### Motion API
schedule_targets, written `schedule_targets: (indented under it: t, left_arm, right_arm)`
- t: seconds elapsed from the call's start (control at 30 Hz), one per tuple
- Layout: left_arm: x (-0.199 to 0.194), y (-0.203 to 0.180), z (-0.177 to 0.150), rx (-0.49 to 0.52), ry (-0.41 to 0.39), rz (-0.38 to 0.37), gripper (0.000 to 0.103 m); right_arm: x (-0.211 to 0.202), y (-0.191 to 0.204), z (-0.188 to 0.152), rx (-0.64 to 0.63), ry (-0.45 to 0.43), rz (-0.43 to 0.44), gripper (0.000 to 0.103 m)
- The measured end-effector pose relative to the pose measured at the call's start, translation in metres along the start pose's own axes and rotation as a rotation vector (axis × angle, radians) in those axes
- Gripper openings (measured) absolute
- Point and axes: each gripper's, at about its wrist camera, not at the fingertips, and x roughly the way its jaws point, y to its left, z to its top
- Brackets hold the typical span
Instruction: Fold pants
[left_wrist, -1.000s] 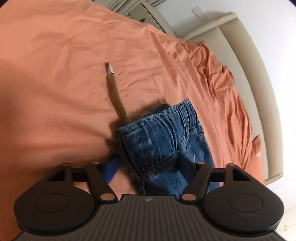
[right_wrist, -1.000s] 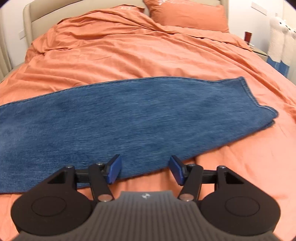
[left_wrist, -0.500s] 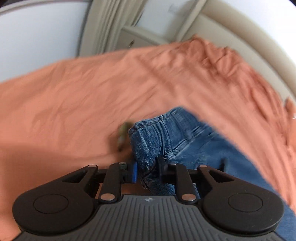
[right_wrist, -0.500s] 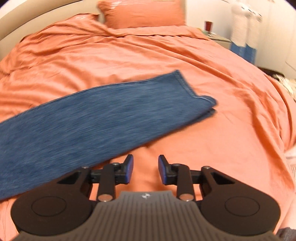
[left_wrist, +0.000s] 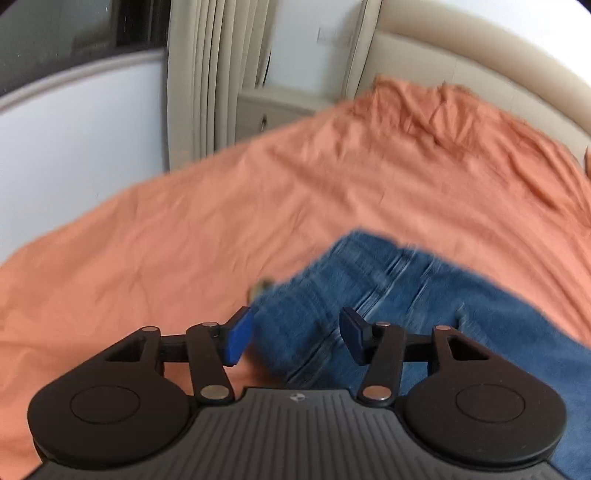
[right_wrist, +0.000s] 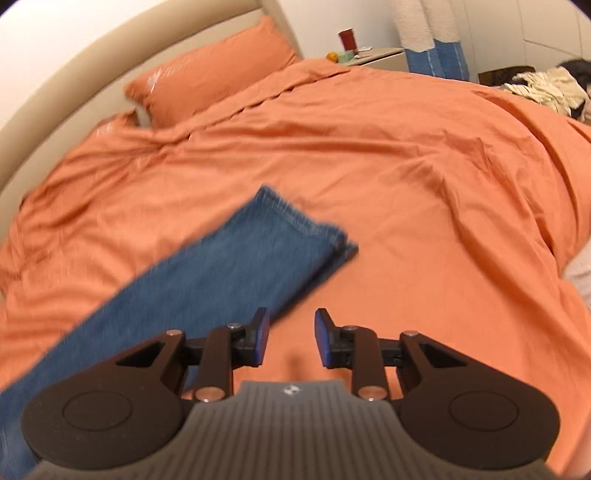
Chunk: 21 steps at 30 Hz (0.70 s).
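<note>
Blue denim pants lie flat on an orange bed cover. In the left wrist view the waistband end (left_wrist: 369, 291) lies just ahead of my left gripper (left_wrist: 295, 338), which is open and empty with the denim showing between its blue pads (left_wrist: 238, 339). In the right wrist view the leg cuffs (right_wrist: 306, 236) lie ahead and left of my right gripper (right_wrist: 291, 339), which is open and empty over the bare cover. The middle of the pants is out of view. Both views are blurred.
The orange duvet (right_wrist: 406, 166) covers the whole bed, with pillows (right_wrist: 214, 74) at a beige headboard (left_wrist: 480, 62). A nightstand (right_wrist: 369, 55) with a red cup stands beyond. Curtains (left_wrist: 207, 74) and a cabinet (left_wrist: 280, 107) stand past the bed's edge. Clothes (right_wrist: 543, 86) lie at far right.
My left gripper has let go of the waistband and opened; the waistband now lies flat. My right gripper has swung right toward the cuffs and opened wider.
</note>
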Motion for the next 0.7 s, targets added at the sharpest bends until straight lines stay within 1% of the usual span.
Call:
schedule_targets:
  t: [0.07,0.1,0.13,0.2,0.23,0.3,0.33,0.4,0.43,0.47,0.53,0.57,0.6,0.63,0.7]
  left_arm:
    - [-0.011,-0.011,0.003,0.013,-0.041,-0.021,0.062]
    - [-0.013,-0.019,0.004,0.036,-0.046,-0.034,0.062]
    - [-0.012,-0.029,0.005,0.064,-0.030,-0.053,0.062]
    - [-0.006,-0.047,0.003,0.100,0.018,-0.094,0.057]
    - [-0.002,-0.055,0.001,0.118,0.037,-0.104,0.052]
    - [0.008,-0.072,-0.004,0.163,0.063,-0.113,0.051]
    - [0.013,-0.080,-0.007,0.181,0.075,-0.120,0.049]
    - [0.026,-0.094,-0.012,0.210,0.113,-0.126,0.043]
    - [0.032,-0.099,-0.016,0.225,0.125,-0.119,0.039]
    - [0.037,-0.105,-0.019,0.244,0.134,-0.110,0.038]
    - [0.046,-0.112,-0.023,0.276,0.145,-0.090,0.038]
    - [0.050,-0.114,-0.025,0.286,0.152,-0.088,0.038]
    - [0.054,-0.114,-0.027,0.296,0.158,-0.089,0.038]
    - [0.057,-0.113,-0.028,0.297,0.161,-0.091,0.038]
    - [0.062,-0.111,-0.030,0.279,0.173,-0.095,0.038]
  right_arm:
    - [0.015,-0.009,0.014,0.063,-0.004,0.012,0.024]
    - [0.023,-0.014,0.020,0.086,-0.005,0.009,0.024]
    - [0.033,-0.018,0.025,0.108,-0.005,0.001,0.024]
    - [0.052,-0.027,0.032,0.156,0.000,-0.009,0.025]
    - [0.061,-0.032,0.035,0.180,0.004,-0.008,0.025]
    - [0.075,-0.040,0.039,0.225,0.008,-0.005,0.025]
    - [0.082,-0.043,0.041,0.244,0.014,0.005,0.022]
    - [0.089,-0.046,0.046,0.260,0.017,0.011,0.007]
    - [0.088,-0.046,0.049,0.255,0.015,0.024,0.001]
    - [0.083,-0.042,0.054,0.235,-0.006,0.043,0.000]
    - [0.060,-0.029,0.063,0.142,-0.110,0.115,0.000]
    - [0.051,-0.022,0.067,0.090,-0.150,0.126,0.000]
    - [0.049,-0.021,0.069,0.061,-0.156,0.111,0.000]
    - [0.052,-0.023,0.069,0.040,-0.140,0.084,0.000]
    - [0.067,-0.031,0.064,0.014,-0.086,0.033,0.000]
